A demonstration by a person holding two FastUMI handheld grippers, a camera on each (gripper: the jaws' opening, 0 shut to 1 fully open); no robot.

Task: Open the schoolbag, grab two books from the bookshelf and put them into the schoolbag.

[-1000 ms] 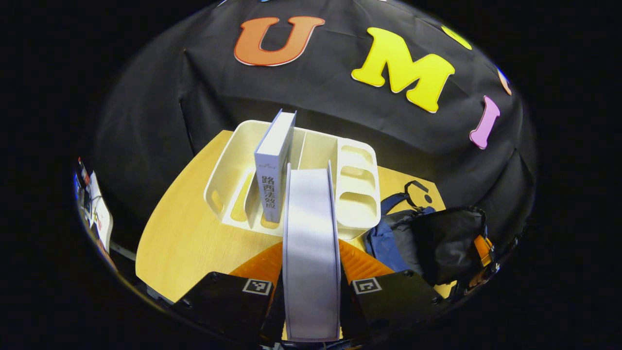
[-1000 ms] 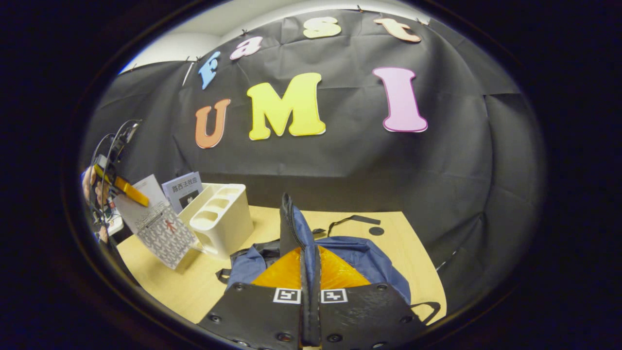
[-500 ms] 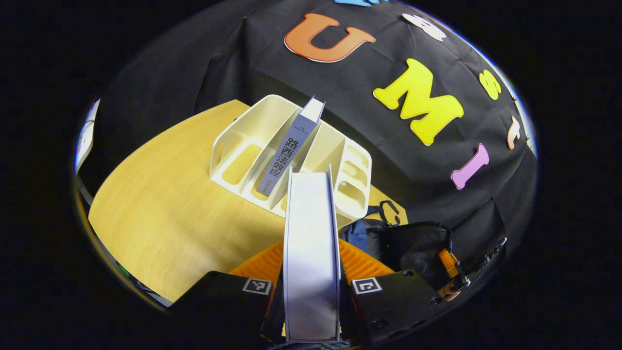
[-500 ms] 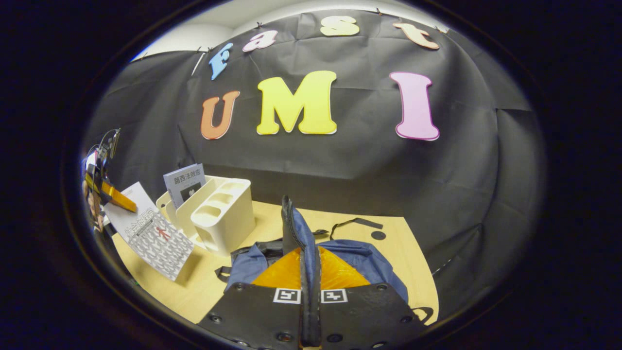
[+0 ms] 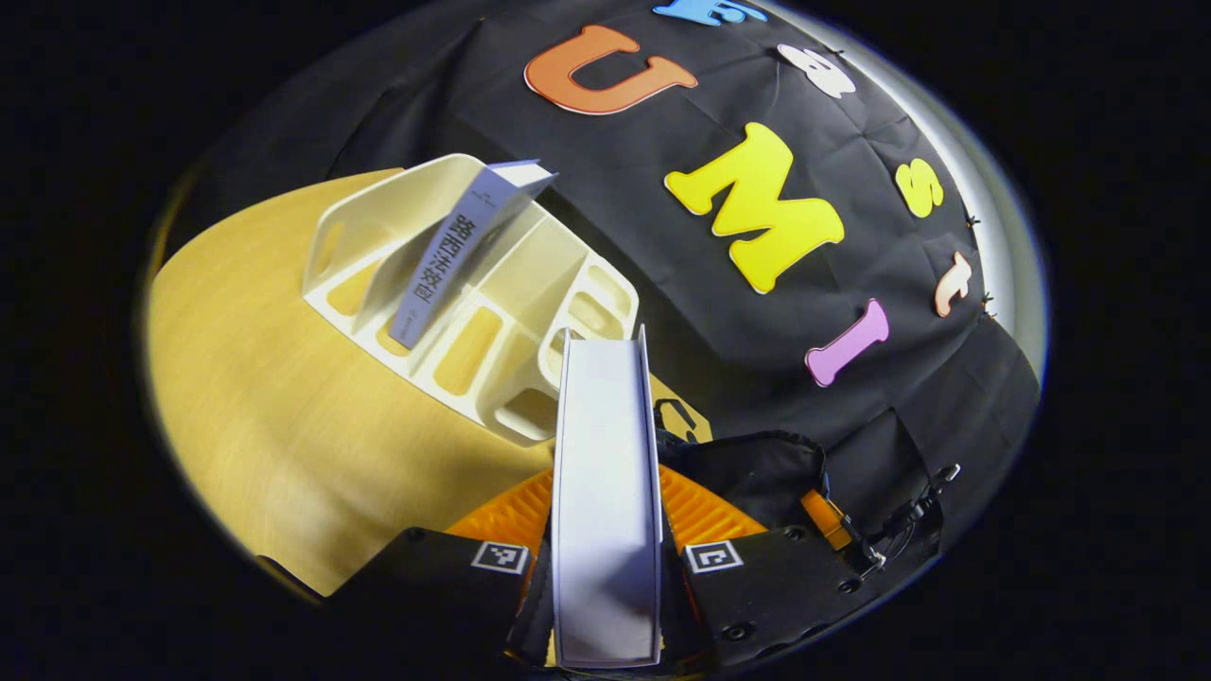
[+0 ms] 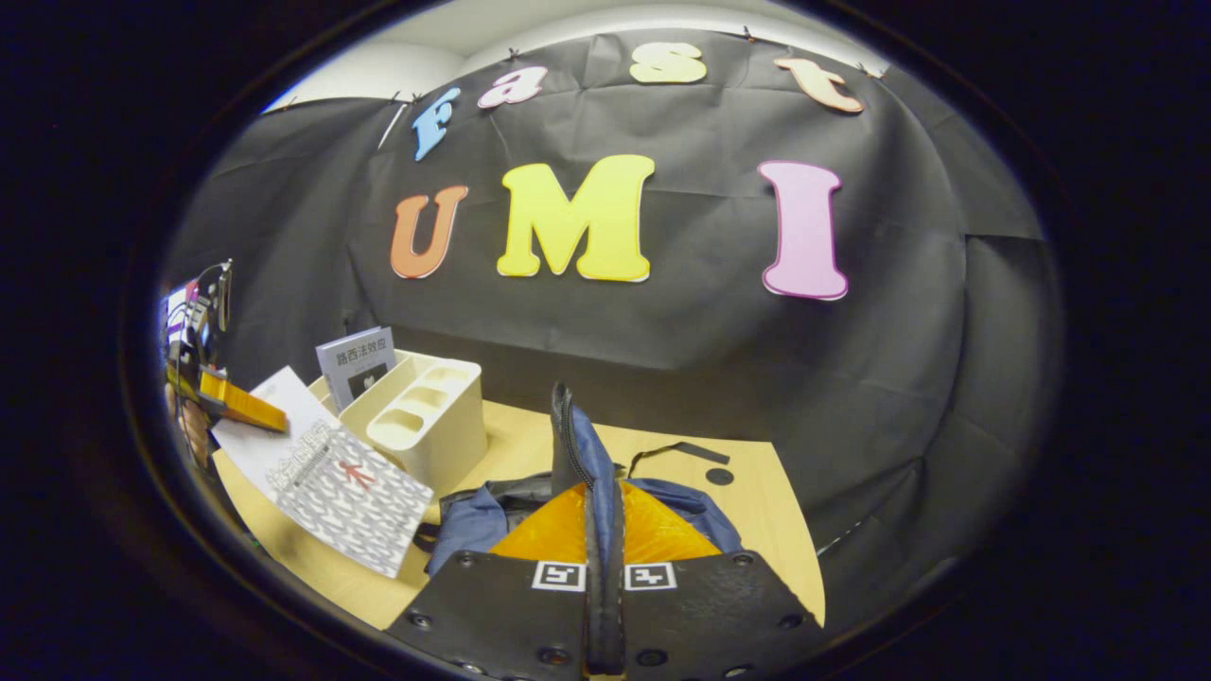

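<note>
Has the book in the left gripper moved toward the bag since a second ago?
Yes. In the right gripper view, the patterned book has swung rightward past the white rack, now nearly reaching the blue bag.

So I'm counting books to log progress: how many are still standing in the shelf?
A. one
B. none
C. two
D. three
A: one grey book leans in the shelf; the left gripper holds the other book clear of it.

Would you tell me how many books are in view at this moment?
2. One book is clamped between the left gripper fingers, near the schoolbag. The other book stands tilted in the bookshelf. Others may be hidden inside the schoolbag.
</note>
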